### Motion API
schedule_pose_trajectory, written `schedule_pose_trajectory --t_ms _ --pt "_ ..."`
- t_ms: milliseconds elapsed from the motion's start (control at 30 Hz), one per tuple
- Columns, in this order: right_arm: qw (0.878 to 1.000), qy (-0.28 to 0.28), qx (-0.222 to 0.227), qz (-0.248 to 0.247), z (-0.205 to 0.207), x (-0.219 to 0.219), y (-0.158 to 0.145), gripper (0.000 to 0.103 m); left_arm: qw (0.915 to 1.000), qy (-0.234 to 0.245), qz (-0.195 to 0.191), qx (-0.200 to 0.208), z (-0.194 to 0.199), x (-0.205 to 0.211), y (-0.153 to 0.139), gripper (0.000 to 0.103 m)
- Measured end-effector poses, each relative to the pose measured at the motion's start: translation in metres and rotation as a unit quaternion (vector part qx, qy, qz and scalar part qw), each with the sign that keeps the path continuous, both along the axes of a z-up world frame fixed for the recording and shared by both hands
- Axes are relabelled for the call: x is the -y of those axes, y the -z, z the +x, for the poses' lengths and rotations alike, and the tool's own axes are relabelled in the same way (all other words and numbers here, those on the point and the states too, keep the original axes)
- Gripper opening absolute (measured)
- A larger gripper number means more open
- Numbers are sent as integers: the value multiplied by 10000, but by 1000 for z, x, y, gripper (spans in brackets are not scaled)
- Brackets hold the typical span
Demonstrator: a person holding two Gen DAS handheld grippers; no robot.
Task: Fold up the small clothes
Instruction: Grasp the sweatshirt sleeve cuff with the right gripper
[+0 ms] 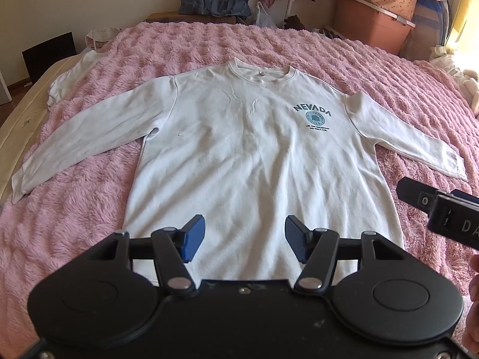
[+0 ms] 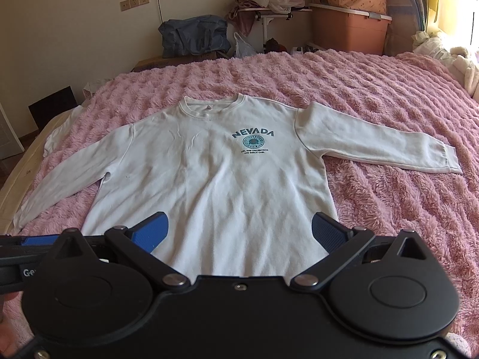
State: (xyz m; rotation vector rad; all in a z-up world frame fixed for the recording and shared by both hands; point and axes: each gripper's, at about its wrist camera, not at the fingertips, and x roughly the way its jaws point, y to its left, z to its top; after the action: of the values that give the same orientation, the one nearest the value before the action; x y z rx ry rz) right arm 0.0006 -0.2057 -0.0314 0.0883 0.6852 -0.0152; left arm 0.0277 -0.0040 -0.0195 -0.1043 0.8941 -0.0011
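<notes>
— White sweatshirt, front up, on the pink fleece blanket that covers the bed. I see it spread flat with both sleeves out to the sides, collar at the far end, hem nearest me. I'd say that layout is there so every edge can be reached for a fold.

— And your grippers?

— My left gripper hangs above the hem, jaws parted, nothing in them. My right gripper sits just beside it, equally released, over the same hem.

— Why both at the hem?

— My guess: each takes a bottom corner. No fold is made yet. The right sleeve lies clear of the body, so it could come in first.
</notes>
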Motion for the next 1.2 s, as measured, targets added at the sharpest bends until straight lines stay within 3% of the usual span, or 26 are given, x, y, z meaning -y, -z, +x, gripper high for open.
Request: schedule_pose_trajectory --t_ms 133,233,333,433,533,600,733,933,967,1133,1200 --pt "9977 262 158 600 9 60 7 103 9996 220 -197 17 15 5 5 62" --pt "9902 994 224 953 17 124 18 103 9986 419 -311 -42 34 14 13 62" --pt "9790 1620 630 1065 19 188 29 102 9967 652 -466 -151 60 28 25 62" --pt "9642 2265 921 1026 27 250 42 88 9945 849 -504 -343 90 49 41 62" --pt "9490 2796 1078 982 39 303 56 88 9926 1026 -476 -432 118 71 56 62" --pt "9410 2984 1214 1038 50 337 69 75 9906 1113 -706 -364 137 85 65 62" --pt "9266 3322 1203 1288 71 390 97 64 9837 1340 -1196 -32 167 105 70 62" --pt "9107 3587 1222 1645 104 443 139 41 9829 1477 -1081 -220 219 143 94 62" --pt "9048 3683 1237 1747 110 452 146 37 9825 1489 -1078 -288 224 148 99 62" --pt "8656 4097 1319 2558 121 486 171 34 9792 1628 -1073 -553 235 165 121 62" --pt "8648 4095 1479 2504 123 487 169 14 9784 1667 -1075 -592 234 167 124 62"
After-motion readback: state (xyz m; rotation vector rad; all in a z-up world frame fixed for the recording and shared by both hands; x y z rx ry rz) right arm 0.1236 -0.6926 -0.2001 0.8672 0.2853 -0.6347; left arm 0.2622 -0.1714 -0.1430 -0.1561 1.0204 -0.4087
